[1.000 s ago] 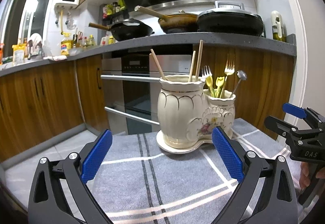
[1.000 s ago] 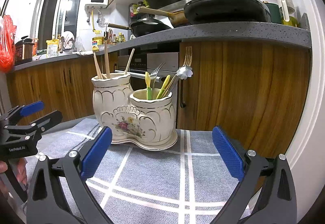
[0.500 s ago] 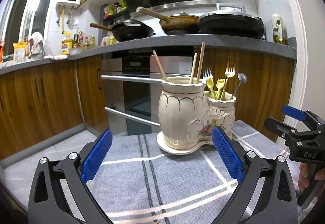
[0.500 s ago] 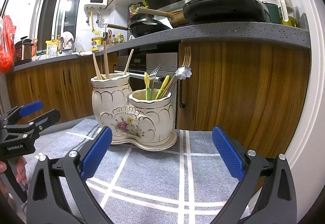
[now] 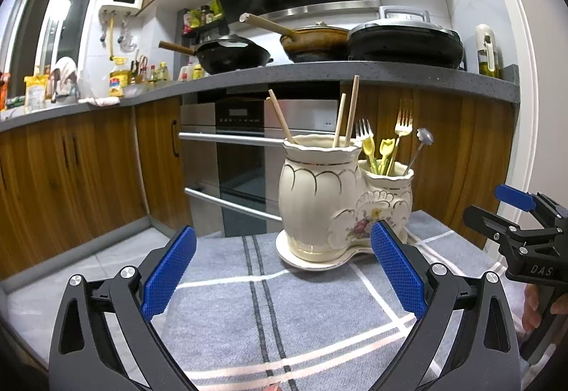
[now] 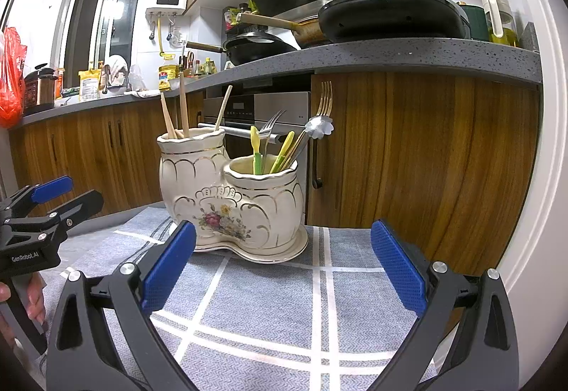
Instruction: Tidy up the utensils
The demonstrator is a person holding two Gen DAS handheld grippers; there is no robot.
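A cream ceramic double utensil holder [image 5: 340,199] stands on a grey checked cloth [image 5: 277,313]; it also shows in the right wrist view [image 6: 230,203]. Its taller pot holds wooden chopsticks [image 5: 349,110]. Its shorter pot holds forks [image 5: 403,125], yellow-green plastic picks [image 6: 256,149] and a small metal spoon [image 6: 319,126]. My left gripper [image 5: 282,270] is open and empty, a short way in front of the holder. My right gripper [image 6: 282,266] is open and empty, also in front of it. Each gripper shows at the edge of the other's view.
Wooden cabinets [image 6: 408,157] and an oven [image 5: 245,157] stand behind the cloth. A grey countertop [image 5: 355,71] above carries pans and bottles. The cloth's far edge lies just behind the holder.
Both grippers have drifted very slightly; the holder sits marginally different in the views. Both stay open and empty.
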